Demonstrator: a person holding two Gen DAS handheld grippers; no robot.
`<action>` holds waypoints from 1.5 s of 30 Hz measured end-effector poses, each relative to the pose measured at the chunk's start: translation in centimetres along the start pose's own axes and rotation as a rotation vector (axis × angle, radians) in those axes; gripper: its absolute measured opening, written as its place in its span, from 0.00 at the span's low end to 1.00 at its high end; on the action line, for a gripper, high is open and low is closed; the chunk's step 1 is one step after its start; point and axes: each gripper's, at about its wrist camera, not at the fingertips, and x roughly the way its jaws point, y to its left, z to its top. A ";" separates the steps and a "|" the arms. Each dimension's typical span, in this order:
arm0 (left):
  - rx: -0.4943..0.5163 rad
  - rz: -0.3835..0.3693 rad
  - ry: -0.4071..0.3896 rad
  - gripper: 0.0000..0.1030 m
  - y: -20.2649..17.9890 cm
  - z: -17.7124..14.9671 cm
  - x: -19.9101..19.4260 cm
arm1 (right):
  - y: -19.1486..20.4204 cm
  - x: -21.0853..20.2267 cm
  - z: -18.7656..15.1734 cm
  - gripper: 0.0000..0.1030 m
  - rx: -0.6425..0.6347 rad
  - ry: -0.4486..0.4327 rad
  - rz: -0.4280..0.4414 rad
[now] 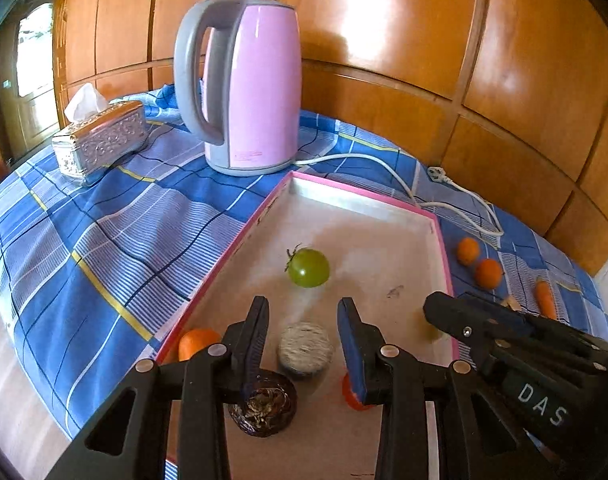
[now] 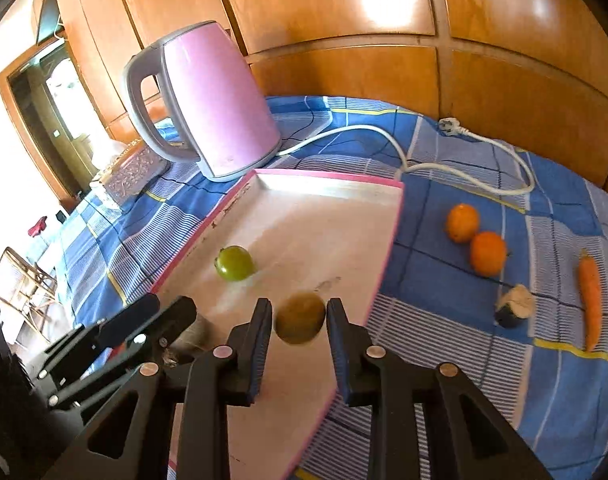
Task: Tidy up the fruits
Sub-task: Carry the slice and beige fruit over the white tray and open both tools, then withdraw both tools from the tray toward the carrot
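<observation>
A pink-rimmed tray (image 1: 383,216) (image 2: 327,184) lies on the blue checked cloth. In it sit a green tomato (image 1: 308,267) (image 2: 235,263), a grey-topped cut piece (image 1: 305,348), a dark wrinkled fruit (image 1: 264,404) and orange pieces (image 1: 196,342). My left gripper (image 1: 304,334) is open above the cut piece, not touching it. My right gripper (image 2: 299,320) is open around a blurred yellow-green fruit (image 2: 300,317) over the tray's right side; it also shows in the left wrist view (image 1: 483,320). Two oranges (image 2: 461,217) (image 2: 487,253), a carrot (image 2: 590,300) and a cut piece (image 2: 513,306) lie on the cloth to the right.
A pink kettle (image 1: 248,84) (image 2: 208,100) stands behind the tray, its white cord (image 2: 463,176) and plug trailing right. A silver tissue box (image 1: 100,140) sits at far left. Wooden wall panels rise behind the table. The table's edge drops off at left.
</observation>
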 end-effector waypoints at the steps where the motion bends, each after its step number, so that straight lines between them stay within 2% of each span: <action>1: -0.005 0.002 0.001 0.35 0.1 -0.1 -0.1 | 0.1 0.1 -0.1 0.32 0.003 0.002 0.001; 18: 0.003 -0.010 0.009 0.35 -0.8 -1.4 -1.6 | -1.2 -1.9 -2.8 0.32 0.042 -0.016 -0.064; 31: 0.089 -0.066 0.012 0.35 -3.8 -2.5 -2.6 | -3.6 -3.9 -4.4 0.32 0.086 -0.047 -0.139; 45: 0.204 -0.130 0.042 0.35 -8.1 -4.5 -2.7 | -8.9 -5.7 -6.4 0.32 0.190 -0.058 -0.253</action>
